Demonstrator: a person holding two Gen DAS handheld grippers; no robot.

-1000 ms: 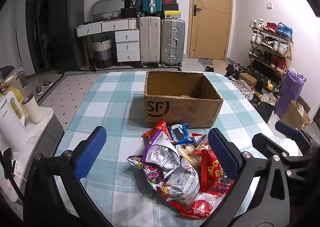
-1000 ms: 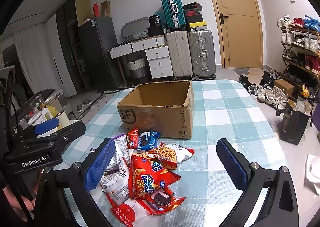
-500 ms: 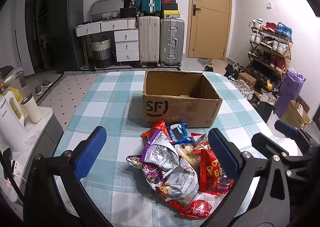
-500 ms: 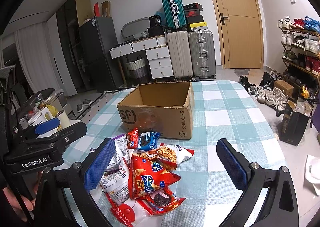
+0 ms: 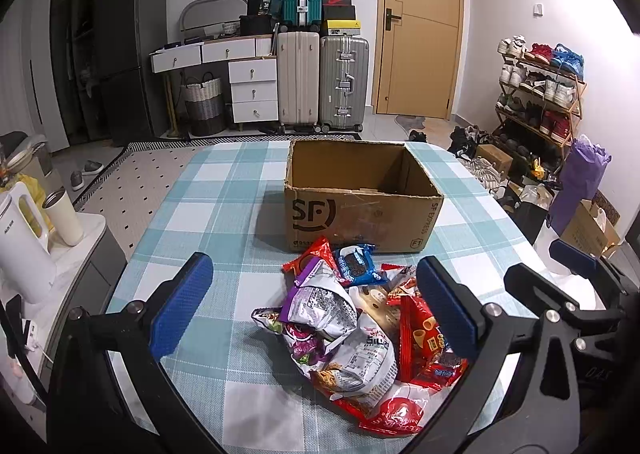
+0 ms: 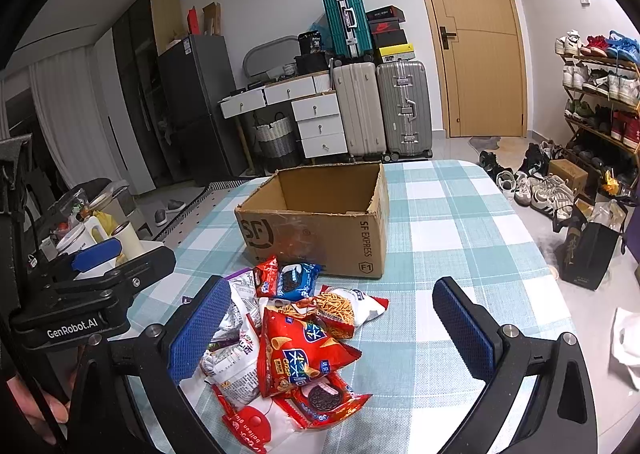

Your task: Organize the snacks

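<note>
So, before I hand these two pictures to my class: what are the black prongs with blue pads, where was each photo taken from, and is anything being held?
No robot here: a person holds one hand-held gripper in each hand, each carrying a camera looking along its two fingers. One picture looks out from the left hand-held gripper, the other from the right hand-held gripper. Both are open and hold nothing. On the checked tablecloth lies a pile of snack packets, and just behind it stands an open cardboard box, which looks empty.
</note>
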